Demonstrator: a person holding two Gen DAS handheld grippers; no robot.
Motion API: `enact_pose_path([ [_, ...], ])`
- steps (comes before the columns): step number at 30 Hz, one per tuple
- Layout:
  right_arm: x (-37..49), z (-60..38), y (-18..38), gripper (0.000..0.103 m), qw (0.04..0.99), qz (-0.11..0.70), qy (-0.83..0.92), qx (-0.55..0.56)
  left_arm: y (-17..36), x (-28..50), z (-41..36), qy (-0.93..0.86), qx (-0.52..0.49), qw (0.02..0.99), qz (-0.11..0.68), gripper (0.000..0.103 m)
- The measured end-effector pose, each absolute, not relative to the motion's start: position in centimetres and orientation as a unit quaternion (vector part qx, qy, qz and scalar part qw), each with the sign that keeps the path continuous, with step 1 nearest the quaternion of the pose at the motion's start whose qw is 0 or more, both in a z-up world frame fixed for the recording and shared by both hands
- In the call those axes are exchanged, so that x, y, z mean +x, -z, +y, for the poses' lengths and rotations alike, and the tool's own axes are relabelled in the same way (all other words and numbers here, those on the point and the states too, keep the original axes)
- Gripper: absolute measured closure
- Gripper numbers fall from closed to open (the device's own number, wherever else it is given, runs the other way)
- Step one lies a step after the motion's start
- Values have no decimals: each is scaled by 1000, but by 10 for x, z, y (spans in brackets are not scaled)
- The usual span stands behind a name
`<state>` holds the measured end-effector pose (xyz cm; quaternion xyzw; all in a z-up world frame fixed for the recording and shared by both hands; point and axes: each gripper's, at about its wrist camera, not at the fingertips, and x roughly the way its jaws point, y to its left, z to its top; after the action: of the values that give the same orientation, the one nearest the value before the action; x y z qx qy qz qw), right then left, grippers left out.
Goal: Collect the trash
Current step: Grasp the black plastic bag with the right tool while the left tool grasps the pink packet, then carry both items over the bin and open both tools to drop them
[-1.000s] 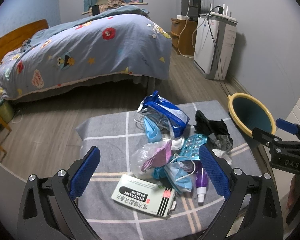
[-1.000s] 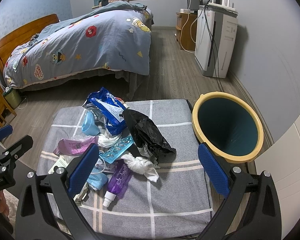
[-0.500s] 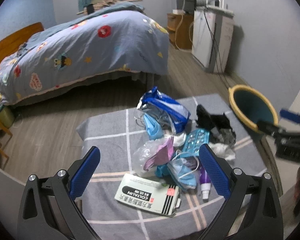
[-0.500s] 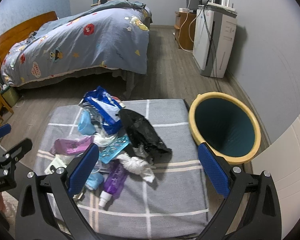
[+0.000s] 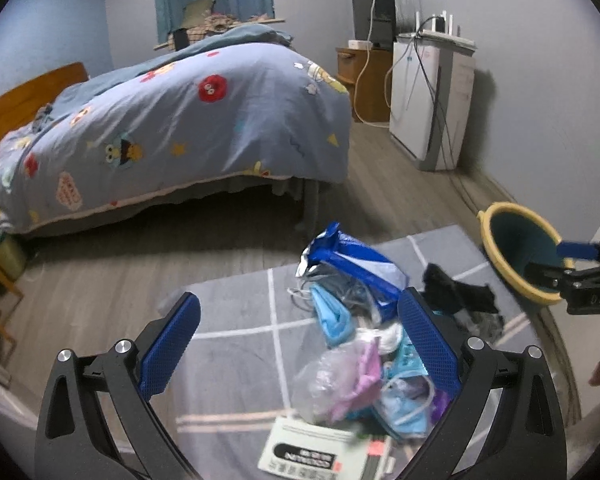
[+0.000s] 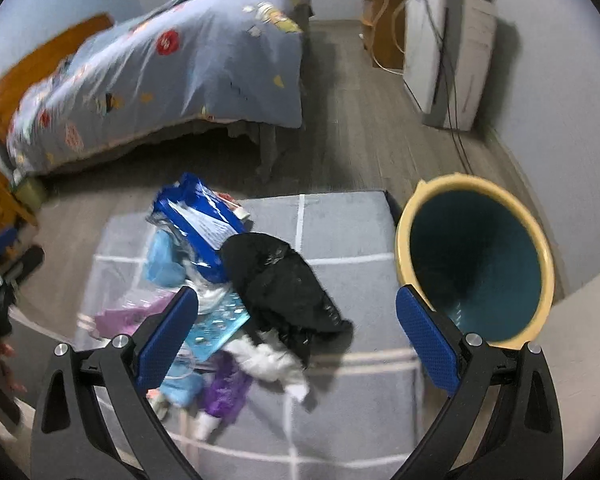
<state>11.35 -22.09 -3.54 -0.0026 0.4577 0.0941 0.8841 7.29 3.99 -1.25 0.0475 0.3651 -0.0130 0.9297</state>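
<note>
Left wrist view shows the left gripper [image 5: 298,350] spread wide above a grey checked mat [image 5: 236,312], holding nothing; the trash pile [image 5: 360,344] lies between its fingers toward the right one, with a white medicine box [image 5: 320,454] nearest. Right wrist view has the right gripper [image 6: 298,342] equally wide and empty, a black plastic bag [image 6: 280,280] and crumpled white tissue [image 6: 272,362] between its fingers. Just right of the mat stands a yellow-rimmed teal bin [image 6: 476,260], beyond the right finger. A bed [image 6: 172,68] stands far left.
</note>
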Motion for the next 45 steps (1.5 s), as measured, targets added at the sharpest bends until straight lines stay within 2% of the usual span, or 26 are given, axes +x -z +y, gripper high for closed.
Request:
enact_pose_path([
  [7,126,-200,61,6,865,483,-111,-73,46,83,36,31,52,901,430,5],
  [14,137,-204,88,7,840,527,-125,-36,64,78,25,86,49,883,459,5],
  [17,137,-197,96,22,833,535,-132,-50,79,78,17,103,61,864,489,7],
  [19,138,-194,103,43,827,545,-129,-54,87,77,14,105,73,856,501,8],
  [21,138,-194,107,56,821,554,-129,-53,91,77,12,109,80,851,507,9],
  [22,138,-193,108,63,820,555,-129,-54,91,77,11,112,82,850,508,13],
  [23,138,-193,108,68,819,556,-130,-57,92,76,10,118,83,848,510,25],
  [24,138,-193,108,76,819,557,-129,-59,93,76,10,121,86,845,513,32],
  [25,138,-194,108,80,819,557,-127,-57,96,76,8,123,94,840,520,41],
  [28,139,-198,105,90,824,552,-123,-50,100,74,5,124,109,833,528,57],
  [38,138,-224,71,94,850,511,-124,24,76,68,3,121,126,859,481,72],
  [45,128,-244,39,95,870,475,-121,62,45,58,4,120,116,890,425,74],
])
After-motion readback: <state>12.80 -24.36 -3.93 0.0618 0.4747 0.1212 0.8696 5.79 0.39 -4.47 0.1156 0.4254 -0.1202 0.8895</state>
